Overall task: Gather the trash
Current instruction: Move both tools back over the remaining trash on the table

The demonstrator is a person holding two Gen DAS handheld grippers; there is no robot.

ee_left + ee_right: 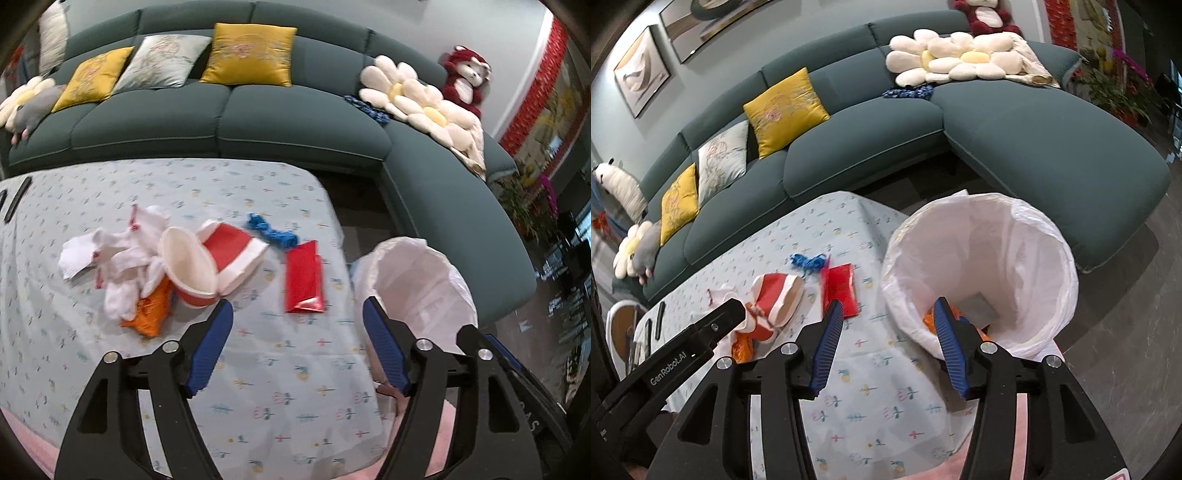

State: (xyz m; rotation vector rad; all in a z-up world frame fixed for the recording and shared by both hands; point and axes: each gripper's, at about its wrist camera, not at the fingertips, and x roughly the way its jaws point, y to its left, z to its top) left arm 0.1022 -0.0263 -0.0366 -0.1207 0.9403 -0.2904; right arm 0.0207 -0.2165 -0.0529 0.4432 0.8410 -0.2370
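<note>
Ahead-left of left gripper (297, 314), jaws open, empty: red cup (194, 267). Right gripper (888, 315) open, empty, beside bin (979, 275). Approach cup rim squarely.

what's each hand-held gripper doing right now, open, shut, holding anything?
Left hand-held gripper: open, nothing between its fingers, above the table.
Right hand-held gripper: open, empty, beside the white-lined bin.
</note>
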